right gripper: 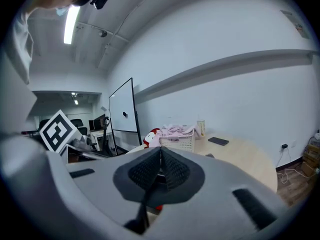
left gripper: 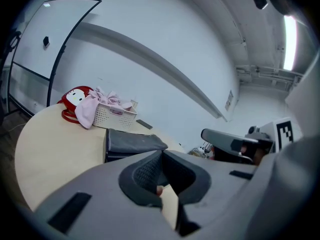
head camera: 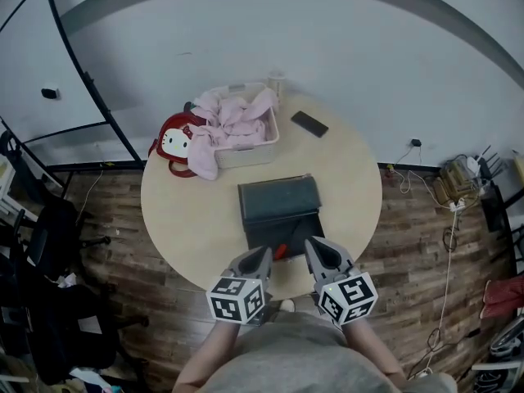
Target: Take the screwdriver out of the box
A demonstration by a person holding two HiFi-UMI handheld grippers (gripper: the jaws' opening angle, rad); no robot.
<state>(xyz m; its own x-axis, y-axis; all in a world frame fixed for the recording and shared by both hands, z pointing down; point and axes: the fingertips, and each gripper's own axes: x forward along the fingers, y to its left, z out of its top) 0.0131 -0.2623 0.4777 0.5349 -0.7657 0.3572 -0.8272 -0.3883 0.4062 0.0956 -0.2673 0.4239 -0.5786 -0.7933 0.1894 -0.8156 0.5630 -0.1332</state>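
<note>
Seen from the head, a person's two arms reach forward over the near edge of a round desk (head camera: 180, 211), each holding a claw with its marker cube toward the body and its tip pointing away and slightly down. The left claw (head camera: 266, 252) is clenched on nothing, and the right claw (head camera: 311, 244) is likewise pressed together and empty. Between their tips lies the screwdriver (head camera: 281, 250), a small red-orange shape at the near end of the dark box (head camera: 278, 203), which sits open at the desk's middle. The right gripper view catches only a red speck of it beneath the closed pads, and the left gripper view shows the box from its side with the other claw at the right. Farther back stands a white basket (head camera: 250, 152) heaped with pink cloth (head camera: 233, 117), a red bag (head camera: 176, 142) touching its left side, a phone (head camera: 309, 124) to its right and a cup (head camera: 276, 82) behind
</note>
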